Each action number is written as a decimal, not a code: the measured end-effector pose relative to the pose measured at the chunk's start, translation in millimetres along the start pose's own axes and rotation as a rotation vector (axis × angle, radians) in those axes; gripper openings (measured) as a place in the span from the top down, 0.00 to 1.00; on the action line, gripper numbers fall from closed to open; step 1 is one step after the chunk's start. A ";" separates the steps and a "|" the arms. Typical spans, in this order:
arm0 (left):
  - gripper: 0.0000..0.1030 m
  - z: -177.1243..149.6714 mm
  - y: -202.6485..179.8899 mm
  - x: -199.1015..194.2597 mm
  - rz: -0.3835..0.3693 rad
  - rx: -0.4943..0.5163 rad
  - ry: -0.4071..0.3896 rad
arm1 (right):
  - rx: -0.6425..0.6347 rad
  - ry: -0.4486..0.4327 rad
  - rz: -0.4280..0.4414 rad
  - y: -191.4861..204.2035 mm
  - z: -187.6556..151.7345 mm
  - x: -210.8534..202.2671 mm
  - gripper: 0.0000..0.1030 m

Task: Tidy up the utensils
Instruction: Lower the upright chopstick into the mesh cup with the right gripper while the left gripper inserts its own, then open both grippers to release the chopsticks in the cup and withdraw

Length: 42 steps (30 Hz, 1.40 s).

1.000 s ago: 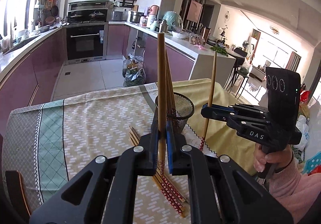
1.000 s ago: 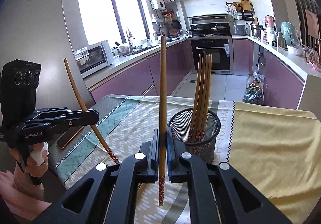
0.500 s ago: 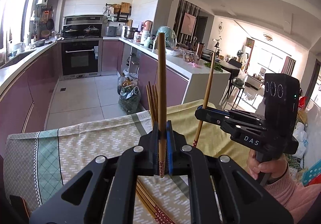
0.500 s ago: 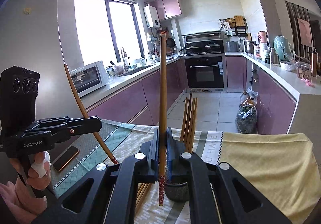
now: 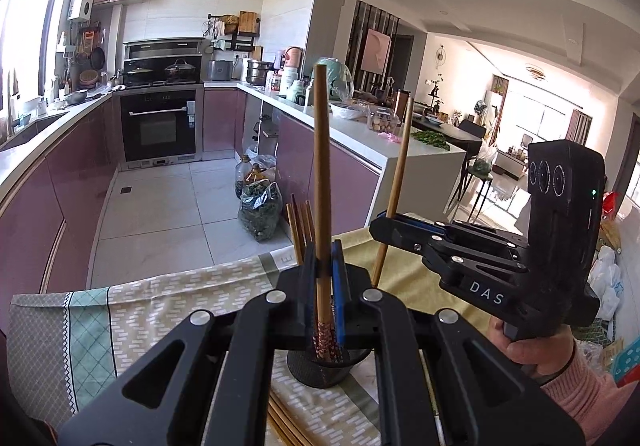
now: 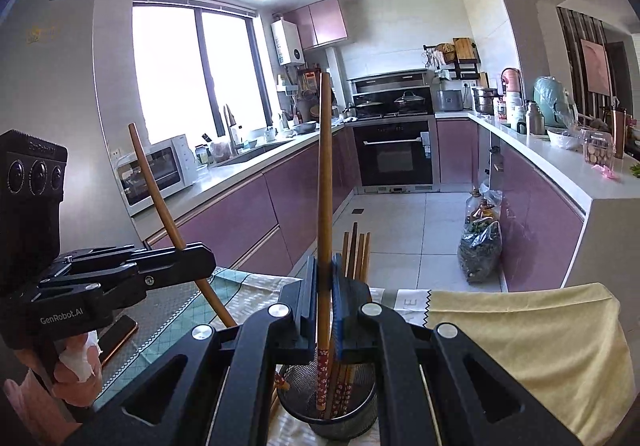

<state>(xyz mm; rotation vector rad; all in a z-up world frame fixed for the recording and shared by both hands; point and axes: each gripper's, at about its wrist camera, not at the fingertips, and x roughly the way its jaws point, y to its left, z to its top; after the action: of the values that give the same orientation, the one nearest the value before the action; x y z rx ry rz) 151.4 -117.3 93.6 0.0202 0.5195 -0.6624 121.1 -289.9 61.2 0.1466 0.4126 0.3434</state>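
Observation:
My left gripper is shut on an upright wooden chopstick, whose patterned lower end hangs over the black mesh cup. My right gripper is shut on a second chopstick, and that one's red flowered tip reaches into the mesh cup. Several chopsticks stand in the cup. Each gripper shows in the other's view: the right gripper with its stick to my right, the left gripper with its tilted stick to my left.
Loose chopsticks lie on the patterned tablecloth near the front edge. A phone rests at the table's left side. A yellow cloth covers the right half. Behind the table are purple kitchen counters and floor.
Both grippers have risen with their chopsticks still clamped. The mesh cup has slid down in both views and now sits just under the jaws.

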 end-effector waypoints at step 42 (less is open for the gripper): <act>0.70 -40.4 35.2 88.4 0.034 -0.045 0.246 | 0.089 0.222 -0.049 -31.0 -38.4 57.4 0.76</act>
<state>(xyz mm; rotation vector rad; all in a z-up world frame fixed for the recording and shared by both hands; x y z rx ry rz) 212.8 -133.6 12.0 0.0686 0.7693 -0.6181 163.6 -295.7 -1.2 0.1855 0.6504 0.2942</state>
